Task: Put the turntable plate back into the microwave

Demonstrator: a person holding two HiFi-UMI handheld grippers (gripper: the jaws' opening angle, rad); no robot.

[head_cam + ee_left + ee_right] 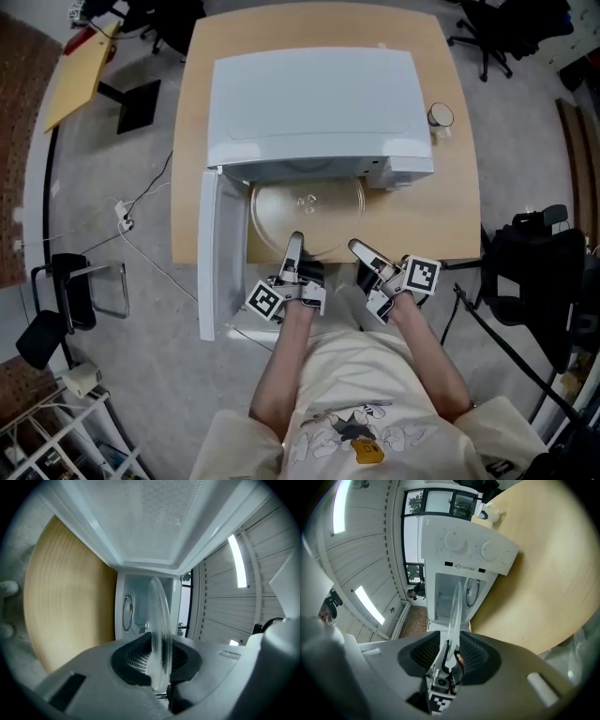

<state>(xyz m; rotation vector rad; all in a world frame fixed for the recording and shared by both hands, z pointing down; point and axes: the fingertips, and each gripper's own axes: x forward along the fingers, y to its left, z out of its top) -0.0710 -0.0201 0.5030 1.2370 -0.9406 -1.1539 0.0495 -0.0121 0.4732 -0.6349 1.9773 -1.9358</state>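
Observation:
A white microwave (314, 103) stands on a wooden table (455, 216), its door (211, 253) swung open to the left. The clear glass turntable plate (307, 216) lies flat, half inside the cavity and half out over the table's front. My left gripper (294, 246) is shut on its near rim; in the left gripper view the plate (159, 625) runs edge-on between the pads of that gripper (158, 667). My right gripper (364, 255) is at the rim's right side. Its jaws stand apart around the plate's edge (454, 611), with gaps on both sides.
A small mug (441, 116) sits at the table's right edge beside the microwave. The microwave's control knobs (473, 550) face me. A power strip with cables (124, 217) lies on the floor at left, a chair (66, 300) near it, and black chairs (539, 253) at right.

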